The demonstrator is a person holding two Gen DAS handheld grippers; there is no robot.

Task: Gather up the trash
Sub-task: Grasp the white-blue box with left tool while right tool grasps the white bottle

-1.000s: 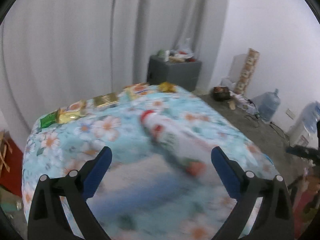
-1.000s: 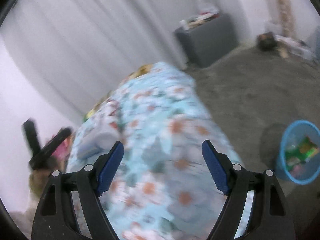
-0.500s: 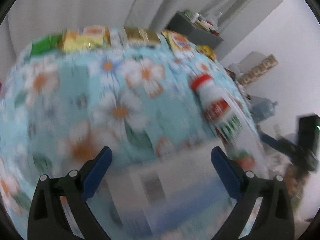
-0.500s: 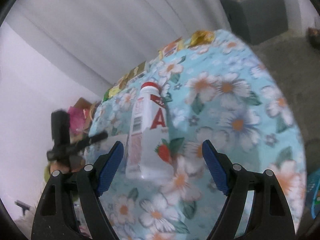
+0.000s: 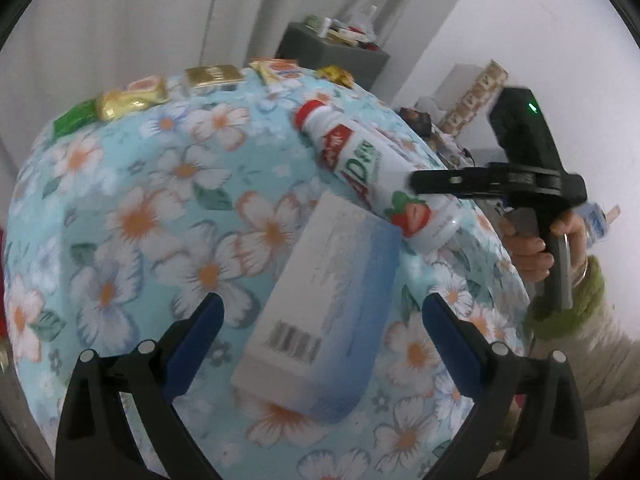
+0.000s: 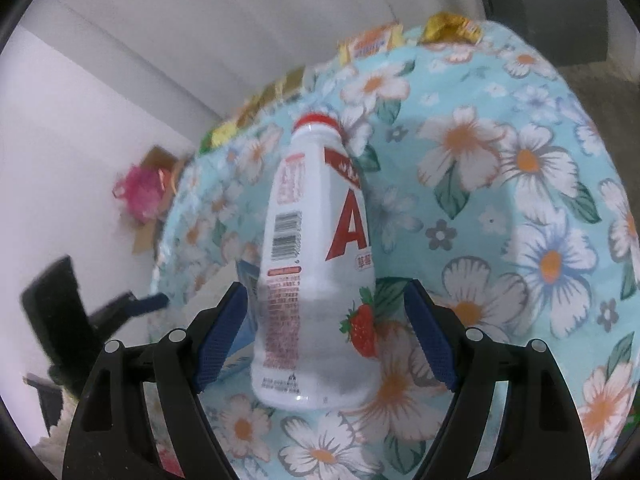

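A table draped in a light blue cloth (image 5: 132,208) printed with white and orange flowers fills both views. Two pieces of trash lie on it, side by side near the front edge.

From the left wrist camera, the left gripper (image 5: 320,332) has its blue-padded jaws spread wide, one on each side of a white and blue carton (image 5: 328,312) that lies flat on the cloth, barcode end toward the camera. The pads do not touch the carton. Just beyond it, on its right, lies a white plastic bottle (image 5: 372,172) with a red cap and a strawberry on its label — cap pointing toward the far side of the table. The right gripper (image 5: 424,184) reaches in from the right at the bottle's base end, held by a hand (image 5: 532,244) with a green cuff.

From the right wrist camera, the right gripper (image 6: 324,340) is also open wide, its jaws straddling the lower part of the bottle (image 6: 320,264); a gap shows between each pad and the bottle. A corner of the carton (image 6: 246,280) shows just left of the bottle.

Along the far edge of the table sits a row of snack wrappers (image 5: 132,96) in green, gold and orange. Behind the table hang pale curtains (image 5: 140,16), with a dark grey cabinet (image 5: 332,52) in the corner.
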